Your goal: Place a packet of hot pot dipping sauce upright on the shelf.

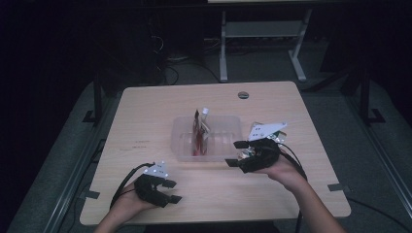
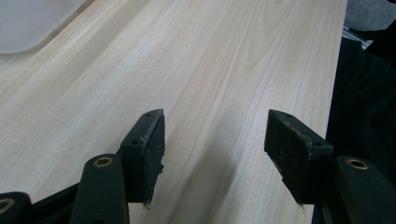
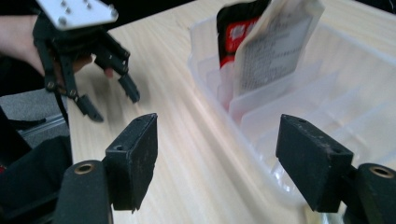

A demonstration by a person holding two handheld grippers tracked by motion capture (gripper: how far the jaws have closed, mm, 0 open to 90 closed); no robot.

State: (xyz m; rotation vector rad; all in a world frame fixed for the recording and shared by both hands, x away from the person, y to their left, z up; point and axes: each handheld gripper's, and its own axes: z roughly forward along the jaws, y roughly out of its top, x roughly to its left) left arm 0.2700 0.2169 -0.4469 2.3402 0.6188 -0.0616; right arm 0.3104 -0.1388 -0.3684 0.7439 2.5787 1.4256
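A clear plastic bin (image 1: pixel 228 127) with ribbed dividers sits mid-table, also close up in the right gripper view (image 3: pixel 327 116). Flat packets (image 1: pixel 200 130) stand upright in its left slots; a black-and-red one and a white printed one (image 3: pixel 275 44) lean together. My right gripper (image 1: pixel 236 153) hovers at the bin's near right corner, open and empty (image 3: pixel 215 158). My left gripper (image 1: pixel 171 191) rests low near the table's front edge, open over bare wood (image 2: pixel 215 144), and appears in the right gripper view (image 3: pixel 112 100).
The light wooden table (image 1: pixel 145 121) has a round cable hole (image 1: pixel 243 94) at the back. A white desk frame (image 1: pixel 262 29) and cables stand on the dark floor beyond. The table's right edge (image 2: pixel 336 74) lies close beside my left gripper.
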